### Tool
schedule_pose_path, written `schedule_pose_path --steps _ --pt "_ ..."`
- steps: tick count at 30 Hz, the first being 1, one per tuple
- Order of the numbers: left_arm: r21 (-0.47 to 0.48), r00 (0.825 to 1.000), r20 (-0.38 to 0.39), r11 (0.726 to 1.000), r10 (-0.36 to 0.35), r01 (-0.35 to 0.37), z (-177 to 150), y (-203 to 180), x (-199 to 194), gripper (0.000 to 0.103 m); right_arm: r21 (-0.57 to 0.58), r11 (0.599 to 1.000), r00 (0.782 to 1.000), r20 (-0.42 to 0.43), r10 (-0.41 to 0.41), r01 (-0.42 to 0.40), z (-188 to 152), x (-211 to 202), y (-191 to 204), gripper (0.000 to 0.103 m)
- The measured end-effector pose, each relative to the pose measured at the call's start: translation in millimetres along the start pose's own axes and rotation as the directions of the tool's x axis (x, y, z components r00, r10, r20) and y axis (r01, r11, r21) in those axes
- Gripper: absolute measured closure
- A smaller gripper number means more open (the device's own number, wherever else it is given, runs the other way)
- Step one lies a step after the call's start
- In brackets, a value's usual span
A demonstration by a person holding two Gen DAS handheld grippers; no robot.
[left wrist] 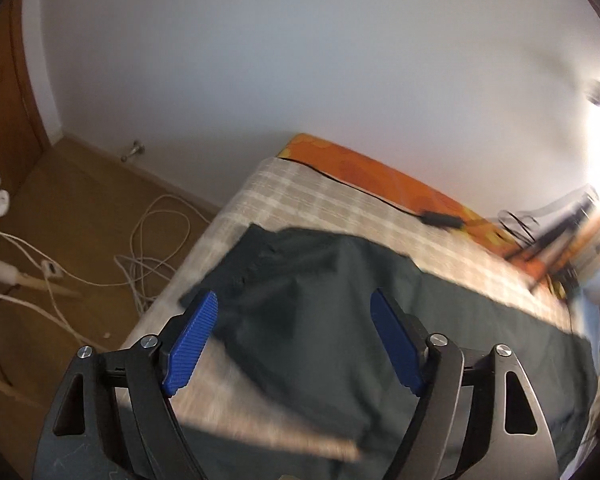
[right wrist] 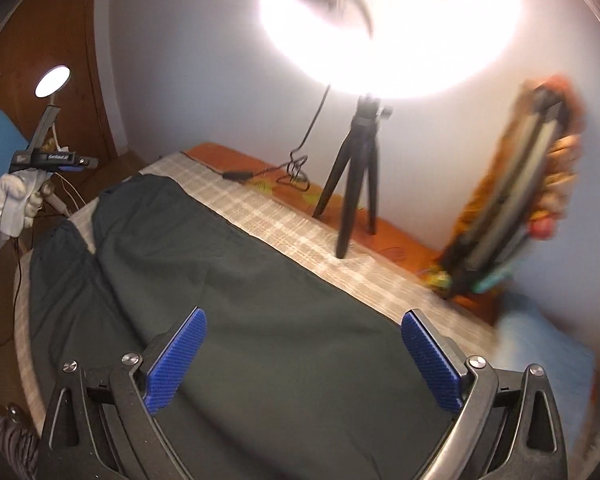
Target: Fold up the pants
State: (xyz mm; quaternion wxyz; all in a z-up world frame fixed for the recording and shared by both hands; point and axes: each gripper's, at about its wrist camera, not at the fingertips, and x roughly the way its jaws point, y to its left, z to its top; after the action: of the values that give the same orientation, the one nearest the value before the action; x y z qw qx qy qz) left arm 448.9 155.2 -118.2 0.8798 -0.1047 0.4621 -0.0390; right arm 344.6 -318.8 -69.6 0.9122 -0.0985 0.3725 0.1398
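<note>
The bed, covered in a pale checked spread, fills the middle of both views, running from about seven o'clock up to one o'clock against the white wall; an orange strip edges its far side. Across the spread lie the dark pants, laid out flat and long; in the right wrist view they run from ten o'clock down to six o'clock, the two legs parting at about nine o'clock; in the left wrist view one end of them sits at the centre, with the cloth stretching off toward four o'clock.

A very bright ring lamp glares at twelve o'clock in the right wrist view, on a black tripod that stands on the bed just beyond the far edge of the pants; a black cable trails from it at eleven o'clock. White cords loop on the wooden floor at nine o'clock in the left wrist view.

The right gripper hangs above the pants with its blue pads set wide; the cloth shows between and below them, untouched. The left gripper also stands spread, somewhat less widely, over the end of the pants, nothing pinched between its pads; seen from the right wrist at nine o'clock, a gloved hand carries it clear of the bed's edge.
</note>
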Motion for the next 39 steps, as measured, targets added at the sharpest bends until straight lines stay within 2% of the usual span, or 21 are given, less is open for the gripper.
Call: schedule_pose_path --steps 3,5,9,11,16,21,22,25,27,30,32,33,35,36,39 --pt "-0.045 0.999 -0.038 0.999 0.010 -0.011 18.1 8.7 37.9 0.025 0.018 0.999 0.998 -0.056 0.027 -0.026 6.7 52.3 -8.8 0.009" --pt "-0.036 0.998 -0.049 0.998 0.051 -0.053 27.3 10.9 58.8 0.025 0.024 0.999 0.995 -0.096 0.042 -0.040 9.6 81.8 -13.4 0.012" --pt "-0.077 0.994 -0.094 0.995 0.062 -0.070 35.8 23.1 92.1 0.025 0.049 0.995 0.986 -0.139 0.088 -0.082 13.8 129.2 -22.8 0.012" --pt "-0.086 0.992 -0.103 0.993 0.077 -0.086 35.5 26.2 101.9 0.025 0.063 0.993 0.982 -0.156 0.106 -0.097 15.7 146.3 -26.1 0.012" --pt "-0.038 0.987 -0.110 0.991 0.121 -0.126 32.3 22.1 112.8 0.026 0.043 0.991 0.967 -0.218 0.134 -0.128 14.2 176.7 -25.9 0.012" --pt "0.005 0.982 -0.084 0.986 0.169 -0.169 30.0 15.0 114.4 0.042 0.019 0.990 0.961 -0.240 0.138 -0.137 14.9 187.7 -26.0 0.012" --pt "0.009 0.982 -0.080 0.985 0.172 -0.172 29.6 13.5 113.7 0.050 0.017 0.990 0.960 -0.242 0.139 -0.139 15.3 189.3 -26.3 0.012" --pt "0.043 0.981 -0.065 0.983 0.182 -0.180 27.9 6.8 112.7 0.064 -0.004 0.992 0.961 -0.248 0.124 -0.129 14.5 191.8 -23.0 0.012" --pt "0.074 0.981 -0.047 0.981 0.186 -0.182 26.7 -0.9 114.5 0.072 -0.029 0.992 0.964 -0.243 0.111 -0.122 13.8 190.3 -16.7 0.018" --pt "0.097 0.981 -0.024 0.977 0.193 -0.190 23.7 -7.0 114.5 0.078 -0.034 0.990 0.965 -0.230 0.124 -0.135 14.2 187.5 -8.6 0.039" --pt "0.095 0.982 -0.019 0.978 0.187 -0.184 23.2 -6.5 114.3 0.079 -0.039 0.989 0.966 -0.222 0.133 -0.145 13.8 184.0 -1.9 0.062" --pt "0.085 0.984 -0.018 0.981 0.175 -0.173 23.0 -4.8 111.9 0.080 -0.044 0.988 0.967 -0.218 0.133 -0.146 13.4 182.3 1.2 0.067" --pt "0.067 0.987 -0.004 0.985 0.158 -0.158 25.2 -1.1 106.5 0.081 -0.055 0.989 0.970 -0.210 0.123 -0.137 13.4 179.5 5.5 0.093" --pt "0.059 0.988 0.008 0.987 0.152 -0.152 25.9 1.2 101.8 0.081 -0.048 0.990 0.970 -0.213 0.121 -0.134 13.9 178.5 7.0 0.099" --pt "0.032 0.992 0.044 0.992 0.119 -0.120 30.5 10.4 83.1 0.082 -0.039 0.990 0.972 -0.200 0.124 -0.134 14.9 168.0 12.1 0.102"
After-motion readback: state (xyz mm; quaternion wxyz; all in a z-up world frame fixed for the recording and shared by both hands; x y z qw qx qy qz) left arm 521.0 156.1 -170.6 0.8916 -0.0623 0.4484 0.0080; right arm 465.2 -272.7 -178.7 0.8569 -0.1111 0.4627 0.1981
